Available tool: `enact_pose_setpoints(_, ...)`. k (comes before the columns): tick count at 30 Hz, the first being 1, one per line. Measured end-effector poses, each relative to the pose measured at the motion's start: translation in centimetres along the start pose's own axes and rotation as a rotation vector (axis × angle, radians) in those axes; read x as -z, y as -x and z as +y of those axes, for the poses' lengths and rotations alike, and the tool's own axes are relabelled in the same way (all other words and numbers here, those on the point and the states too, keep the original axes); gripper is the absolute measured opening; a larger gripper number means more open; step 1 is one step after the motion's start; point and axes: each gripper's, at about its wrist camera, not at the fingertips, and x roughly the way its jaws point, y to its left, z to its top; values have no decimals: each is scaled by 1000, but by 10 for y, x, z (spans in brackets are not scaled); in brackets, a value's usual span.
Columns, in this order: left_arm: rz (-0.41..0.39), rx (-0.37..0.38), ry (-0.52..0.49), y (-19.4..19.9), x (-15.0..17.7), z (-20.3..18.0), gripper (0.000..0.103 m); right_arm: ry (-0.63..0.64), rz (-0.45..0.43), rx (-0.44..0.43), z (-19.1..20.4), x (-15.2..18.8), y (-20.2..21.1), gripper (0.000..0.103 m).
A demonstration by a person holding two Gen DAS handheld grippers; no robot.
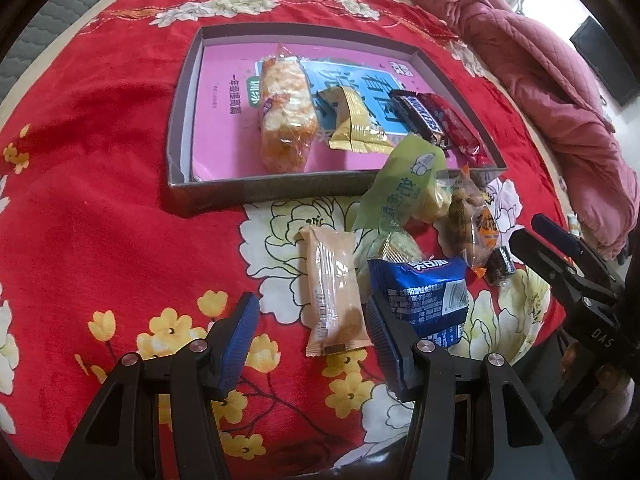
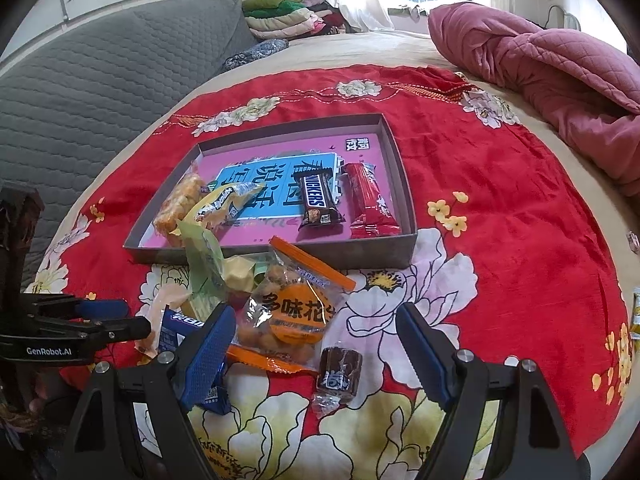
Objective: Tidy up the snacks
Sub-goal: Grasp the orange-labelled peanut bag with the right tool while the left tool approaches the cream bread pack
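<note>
Left hand-held gripper (image 1: pixel 308 344), jaws apart and empty, brackets a tan snack packet (image 1: pixel 335 295) at lower centre. Right hand-held gripper (image 2: pixel 316 352), also spread and empty, hovers over the peanut bag (image 2: pixel 294 312) and dark candy (image 2: pixel 339 368). Upper centre: grey box (image 2: pixel 280 250) holding Snickers bar (image 2: pixel 318 200) on the red bedcover (image 2: pixel 500 220).

"SNICKERS" on the dark brown chocolate bar wrapper (image 2: pixel 318 200) in the box, "GenRobot.AI" on the black left gripper (image 2: pixel 100 320) body, "DAS" on the black right gripper (image 1: pixel 532 236) body

Bare box floor (image 1: pixel 224 128) at its left, snack pile (image 2: pixel 280 312) crowding its front wall.
</note>
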Motion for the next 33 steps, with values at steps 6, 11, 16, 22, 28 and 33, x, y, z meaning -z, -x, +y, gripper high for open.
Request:
enact_pose_setpoints(6, 13, -9, -4, -8, 1, -3, 58, -5, 18, -13, 3, -1, -11, 82)
enact_pose_setpoints(11, 15, -16, -7, -12, 1, -3, 58, -14, 30, -26, 4, -3, -21, 82)
enact_pose_setpoints(16, 16, -17, -6, -14, 1, -3, 58, -20, 50, -36, 3, -5, -32, 82)
enact_pose_setpoints(22, 15, -28, -17, -18, 0, -5, 58, -23, 86, -64, 4, -4, -44, 82)
enact_pose_setpoints(28, 16, -39, -27, -22, -1, -9, 58, -17, 112, -89, 6, -3, -56, 82)
enact_pose_setpoints(33, 16, -45, -30, -25, -1, -11, 57, -1, 119, -92, 8, -4, -62, 79)
